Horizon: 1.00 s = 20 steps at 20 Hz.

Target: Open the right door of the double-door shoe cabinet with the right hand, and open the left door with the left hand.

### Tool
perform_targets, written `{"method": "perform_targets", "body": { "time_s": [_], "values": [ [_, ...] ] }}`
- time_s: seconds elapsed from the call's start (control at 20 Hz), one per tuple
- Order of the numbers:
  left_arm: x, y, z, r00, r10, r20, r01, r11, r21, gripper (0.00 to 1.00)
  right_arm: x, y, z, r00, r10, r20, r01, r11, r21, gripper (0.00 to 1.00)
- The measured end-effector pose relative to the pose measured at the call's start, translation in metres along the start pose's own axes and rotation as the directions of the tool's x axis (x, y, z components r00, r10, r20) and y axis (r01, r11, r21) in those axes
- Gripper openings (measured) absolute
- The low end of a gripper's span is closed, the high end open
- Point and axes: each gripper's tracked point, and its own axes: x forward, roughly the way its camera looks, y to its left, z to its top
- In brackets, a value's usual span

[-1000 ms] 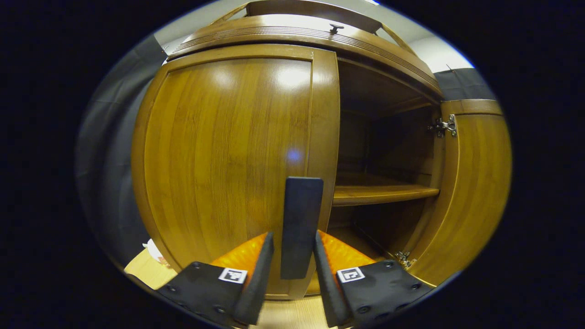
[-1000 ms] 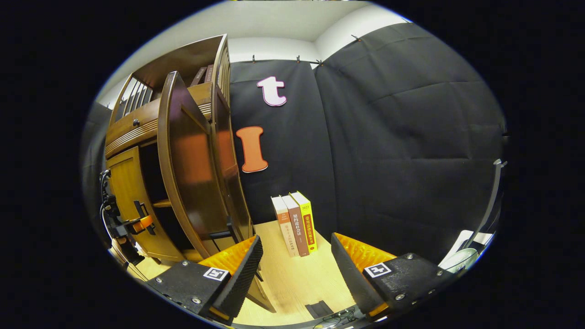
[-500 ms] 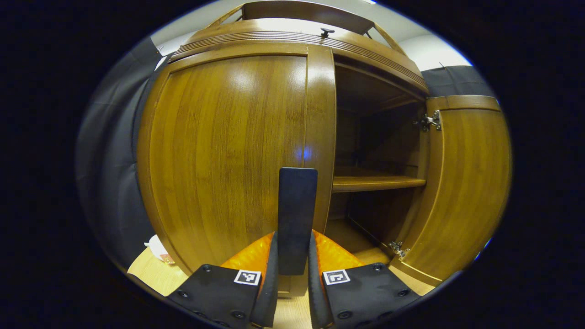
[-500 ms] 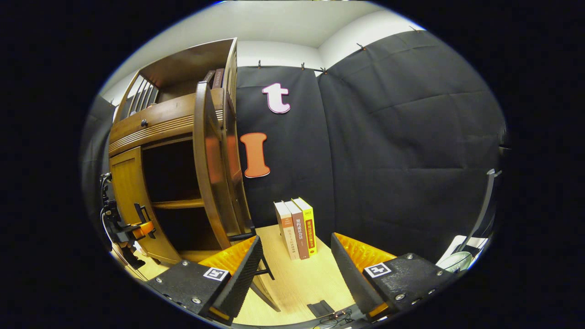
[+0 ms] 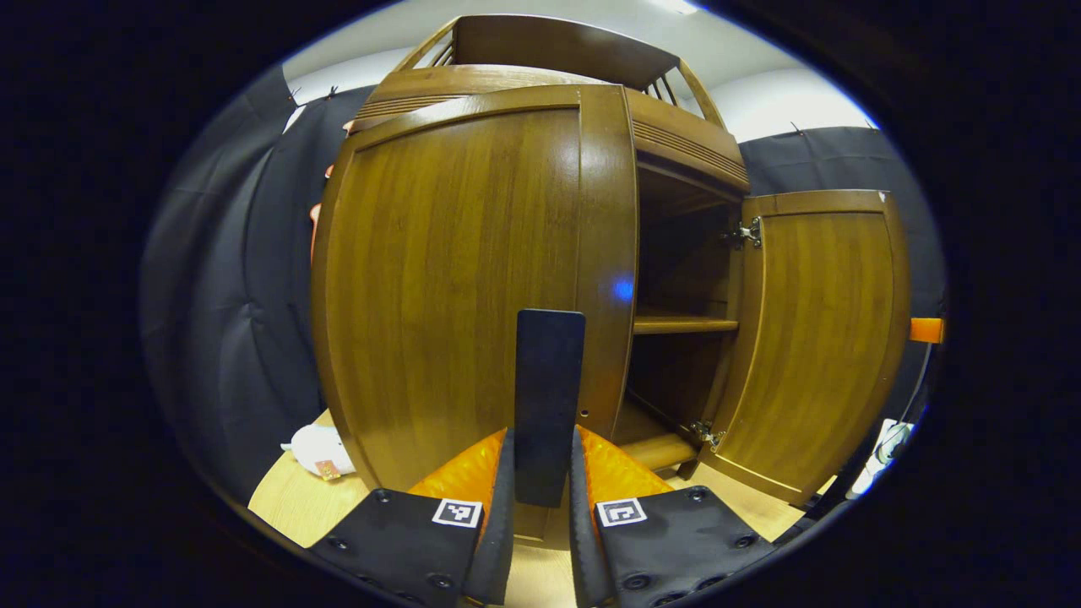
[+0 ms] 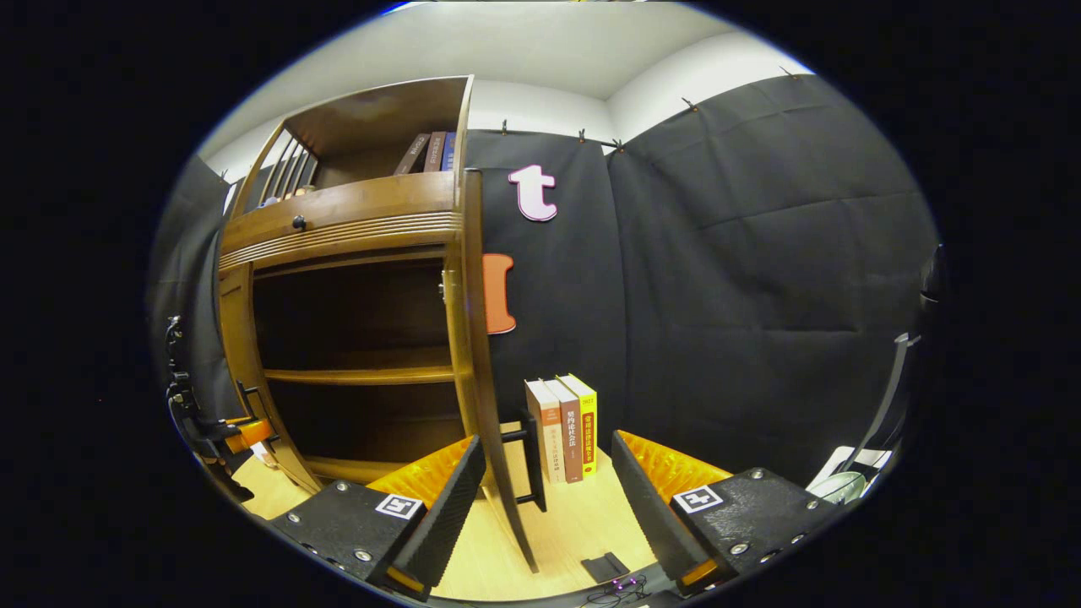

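In the left gripper view, the left hand-held gripper [image 5: 540, 498] is closed narrow on the dark upright handle [image 5: 549, 405] of the left door [image 5: 473, 279], one finger pressing each side of it. That door stands swung part way out from the cabinet [image 5: 676, 143], a gap showing along its free edge. Beyond it the right door [image 5: 819, 338] hangs wide open on its hinges, baring the inner shelf [image 5: 680, 324]. A small white object [image 5: 317, 447] lies on the floor by the cabinet's left foot.

In the right gripper view, the right hand-held gripper [image 6: 540, 498] is spread wide and holds nothing. The right door [image 6: 473, 355] shows edge-on just ahead of it, its handle [image 6: 532, 460] near the gripper's left finger but apart from it. Three books [image 6: 570, 426] stand on the floor against the wall, right of that door. The left hand-held gripper [image 6: 228, 435] shows at the cabinet's far side.
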Motion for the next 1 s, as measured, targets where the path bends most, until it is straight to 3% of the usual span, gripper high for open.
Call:
{"method": "perform_targets", "body": {
  "time_s": [0.4,0.45,0.55,0.6,0.65,0.7,0.95,1.0],
  "values": [
    [-0.052,0.024,-0.002,0.999,-0.038,-0.003,0.038,0.999,0.001,0.36,-0.009,0.048,0.009,0.998,0.049,0.037,-0.05,0.998,0.029,0.92],
    [-0.058,0.029,-0.002,0.999,-0.038,-0.005,0.038,0.999,-0.001,0.34,-0.009,0.055,0.013,0.997,0.057,0.045,-0.058,0.998,0.03,0.99],
    [-0.067,0.034,-0.002,1.0,-0.027,-0.005,0.027,1.0,0.005,0.34,-0.008,0.07,0.019,0.995,0.077,0.057,-0.079,0.996,0.028,0.99],
    [-0.073,0.04,-0.002,1.0,-0.017,-0.004,0.017,1.0,0.003,0.34,-0.007,0.078,0.021,0.994,0.09,0.06,-0.092,0.995,0.025,0.92],
    [-0.081,0.047,-0.001,1.0,-0.009,-0.005,0.009,1.0,0.0,0.34,-0.007,0.085,0.022,0.993,0.099,0.063,-0.101,0.995,0.024,0.92],
    [-0.085,0.053,-0.001,1.0,-0.002,-0.003,0.002,1.0,-0.006,0.37,-0.007,0.093,0.021,0.992,0.11,0.065,-0.112,0.994,0.021,0.99],
    [-0.108,0.072,-0.001,0.999,0.048,0.004,-0.048,0.999,0.015,0.25,0.002,0.128,0.018,0.985,0.163,0.057,-0.165,0.986,0.031,0.92],
    [-0.111,0.077,0.001,0.998,0.057,0.004,-0.057,0.998,0.02,0.27,0.004,0.135,0.017,0.983,0.174,0.054,-0.175,0.984,0.032,0.92]
  ]
}}
